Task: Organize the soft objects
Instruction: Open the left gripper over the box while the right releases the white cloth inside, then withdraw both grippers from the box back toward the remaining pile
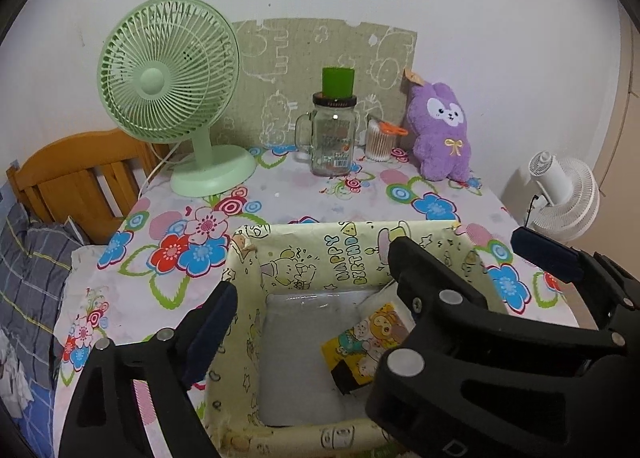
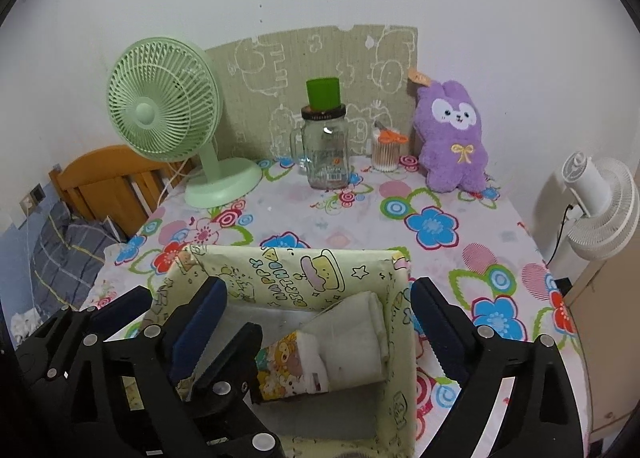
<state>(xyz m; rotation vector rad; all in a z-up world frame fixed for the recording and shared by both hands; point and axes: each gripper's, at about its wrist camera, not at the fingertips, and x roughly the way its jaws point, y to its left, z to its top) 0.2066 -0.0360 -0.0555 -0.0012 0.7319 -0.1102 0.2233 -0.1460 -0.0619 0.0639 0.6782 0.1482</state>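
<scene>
Left gripper [image 1: 316, 282]: jaws spread wide, nothing between the pads, poised over the box.

Right gripper [image 2: 320, 298]: jaws likewise wide apart, nothing held, straddling the same box.

Paper-lined box [image 2: 296, 270]: yellow cartoon print, near edge of the flowered tablecloth [image 2: 432, 226]. Holds the soft items.

Contents, left to right: grey flat pad [image 1: 296, 346] on the floor of the box; cartoon-printed tissue pack [image 2: 288, 366] lying tilted; white folded cloth [image 2: 356, 338] leaning on the right wall.

Handling, as judged: all light, limp, compressible; the plastic-wrapped pack may slip, so pinch across its short sides. Cloth best taken at the folded edge.

Purple plush rabbit [image 2: 452, 138]: upright at the back wall, well apart from the box; soft, take by the body.

Obscured: box's near corners and the pack's lower end behind gripper frames; the pad's material is unclear.
</scene>
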